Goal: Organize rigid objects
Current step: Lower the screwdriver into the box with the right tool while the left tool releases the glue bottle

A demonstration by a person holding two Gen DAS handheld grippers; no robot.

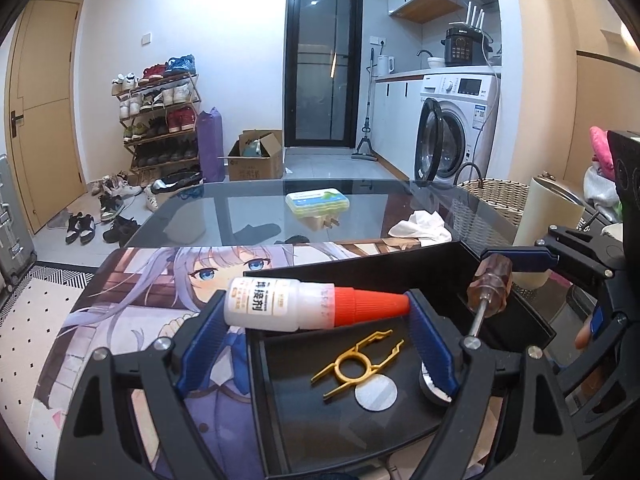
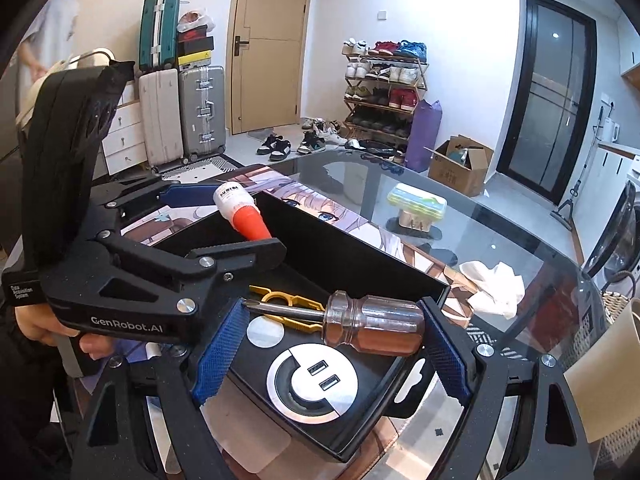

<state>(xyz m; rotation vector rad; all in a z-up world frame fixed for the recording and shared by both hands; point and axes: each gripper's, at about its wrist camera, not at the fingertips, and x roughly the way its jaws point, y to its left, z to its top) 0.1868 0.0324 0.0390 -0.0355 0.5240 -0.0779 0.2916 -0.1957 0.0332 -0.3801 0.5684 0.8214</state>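
Observation:
My left gripper (image 1: 316,306) is shut on a white glue bottle with an orange cap (image 1: 304,304), held lying across above the black open box (image 1: 400,256). My right gripper (image 2: 334,322) is shut on a stubby screwdriver with a clear brown handle (image 2: 372,326), also above the box (image 2: 340,248). The screwdriver shows in the left wrist view (image 1: 486,286), the bottle in the right wrist view (image 2: 240,210). In the box lie a gold metal clip (image 1: 360,360), a white disc (image 1: 376,394) and a round silver USB socket (image 2: 310,384).
The box stands on an anime desk mat (image 1: 140,300) on a glass table (image 1: 260,204). Farther on the table are a green-lidded case on a plug (image 1: 318,204), a crumpled white cloth (image 1: 420,228) and a cream cup (image 1: 548,216). A wicker basket (image 1: 488,194) stands at the right.

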